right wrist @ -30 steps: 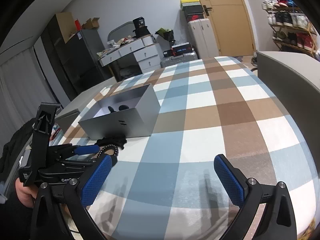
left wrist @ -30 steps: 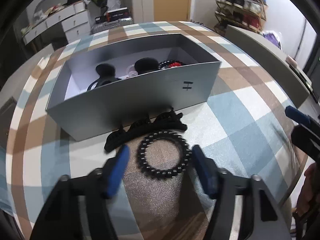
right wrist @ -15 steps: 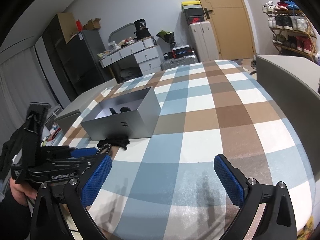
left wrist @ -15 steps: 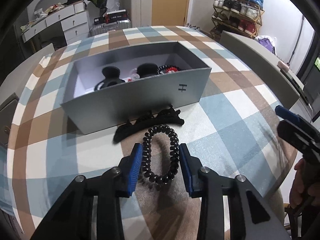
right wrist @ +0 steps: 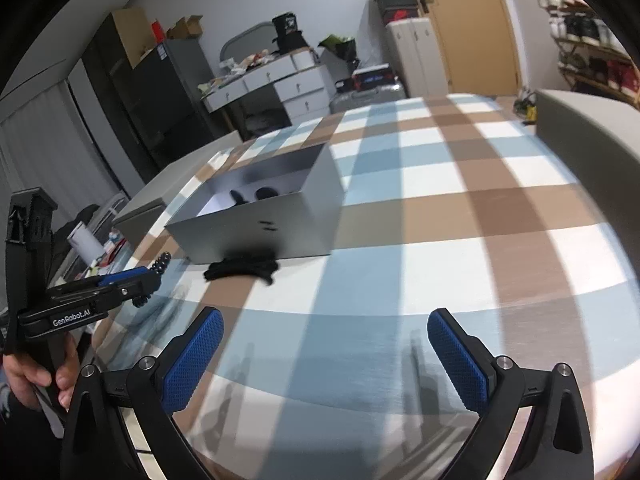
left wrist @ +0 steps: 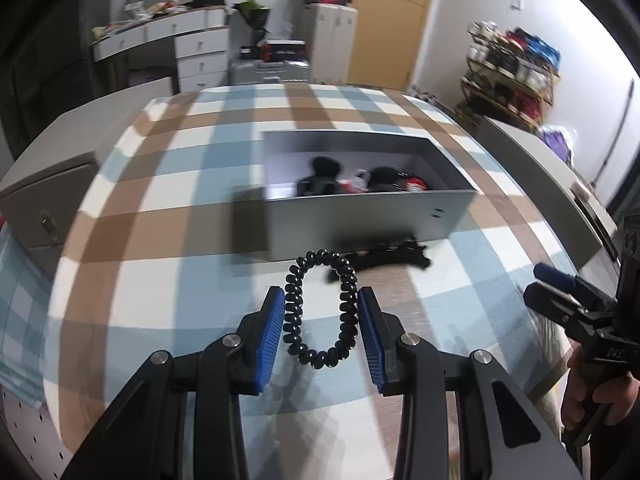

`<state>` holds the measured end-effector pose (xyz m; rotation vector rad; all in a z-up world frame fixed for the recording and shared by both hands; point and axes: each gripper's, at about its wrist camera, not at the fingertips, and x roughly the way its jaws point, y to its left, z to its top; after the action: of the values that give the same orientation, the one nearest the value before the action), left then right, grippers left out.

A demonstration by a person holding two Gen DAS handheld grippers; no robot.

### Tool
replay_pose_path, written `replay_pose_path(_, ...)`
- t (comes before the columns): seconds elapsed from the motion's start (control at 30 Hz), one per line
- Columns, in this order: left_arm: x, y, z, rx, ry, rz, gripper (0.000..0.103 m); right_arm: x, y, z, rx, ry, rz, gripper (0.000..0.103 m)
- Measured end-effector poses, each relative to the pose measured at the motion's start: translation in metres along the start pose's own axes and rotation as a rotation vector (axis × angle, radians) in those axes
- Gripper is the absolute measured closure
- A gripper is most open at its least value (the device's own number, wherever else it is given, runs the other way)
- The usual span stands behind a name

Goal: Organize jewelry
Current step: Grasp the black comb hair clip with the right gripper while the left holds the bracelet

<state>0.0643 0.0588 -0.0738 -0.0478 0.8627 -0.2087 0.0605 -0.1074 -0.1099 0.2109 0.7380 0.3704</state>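
My left gripper [left wrist: 321,320] is shut on a black spiral hair tie [left wrist: 346,300] and holds it above the checked table, in front of the grey box [left wrist: 360,216]. The box holds several black and red pieces [left wrist: 360,182]. A black hair claw [left wrist: 384,258] lies on the table against the box's front wall; it also shows in the right wrist view [right wrist: 242,268]. My right gripper [right wrist: 326,354] is open and empty over the table's near edge. In that view the left gripper [right wrist: 148,280] is at far left with the hair tie [right wrist: 160,264] squeezed in it.
The checked tablecloth [right wrist: 440,208] covers the table. A grey cabinet [left wrist: 52,184] stands to the left and a grey surface [right wrist: 588,136] to the right. Drawers, suitcases and a shoe rack stand behind the table.
My left gripper closed on the spiral hair tie, squeezed it into an oval and lifted it off the table, swinging left of the box. The right gripper stayed open and nearly still.
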Motion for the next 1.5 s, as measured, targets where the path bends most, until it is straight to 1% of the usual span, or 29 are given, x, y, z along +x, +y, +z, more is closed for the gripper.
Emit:
replay_pose_path(0.2, -0.008, 0.029, -0.007, -0.075, -0.026, 0.013, 0.072, 0.028, 0.038, 0.008, -0.067, 0.05, 0.032, 0.0)
replay_pose_path(0.27, -0.011, 0.036, -0.01, -0.093, -0.034, 0.015, 0.072, 0.04, 0.052, 0.011, -0.091, 0.057, 0.027, 0.0)
replay_pose_path(0.33, -0.013, 0.043, -0.013, -0.109, -0.04, 0.018, 0.072, 0.055, 0.064, 0.015, -0.102, 0.082, 0.01, 0.0)
replay_pose_path(0.47, -0.018, 0.059, -0.019, -0.144, -0.05, 0.021, 0.072, 0.079, 0.077, 0.019, -0.091, 0.121, -0.014, 0.0)
replay_pose_path(0.57, -0.021, 0.069, -0.022, -0.166, -0.055, 0.023, 0.072, 0.09, 0.086, 0.023, -0.094, 0.13, -0.037, 0.0)
replay_pose_path(0.73, -0.023, 0.082, -0.026, -0.193, -0.06, 0.015, 0.072, 0.105, 0.103, 0.025, -0.148, 0.142, -0.13, 0.0)
replay_pose_path(0.8, -0.023, 0.085, -0.028, -0.199, -0.06, 0.011, 0.072, 0.111, 0.109, 0.025, -0.18, 0.148, -0.18, 0.0)
replay_pose_path(0.93, -0.022, 0.092, -0.029, -0.211, -0.06, 0.0, 0.072, 0.123, 0.112, 0.027, -0.204, 0.187, -0.257, 0.002)
replay_pose_path(0.97, -0.022, 0.094, -0.03, -0.216, -0.06, -0.002, 0.072, 0.126, 0.112, 0.026, -0.207, 0.203, -0.269, 0.003)
replay_pose_path(1.07, -0.023, 0.098, -0.031, -0.225, -0.062, -0.01, 0.072, 0.127, 0.114, 0.023, -0.225, 0.211, -0.272, 0.008)
replay_pose_path(1.23, -0.027, 0.099, -0.031, -0.226, -0.068, -0.014, 0.072, 0.122, 0.114, 0.021, -0.24, 0.211, -0.272, 0.007)
replay_pose_path(1.37, -0.029, 0.098, -0.031, -0.227, -0.072, -0.011, 0.072, 0.114, 0.108, 0.018, -0.224, 0.211, -0.254, 0.008)
replay_pose_path(1.5, -0.031, 0.093, -0.03, -0.216, -0.071, -0.009, 0.072, 0.099, 0.101, 0.014, -0.201, 0.191, -0.214, 0.008)
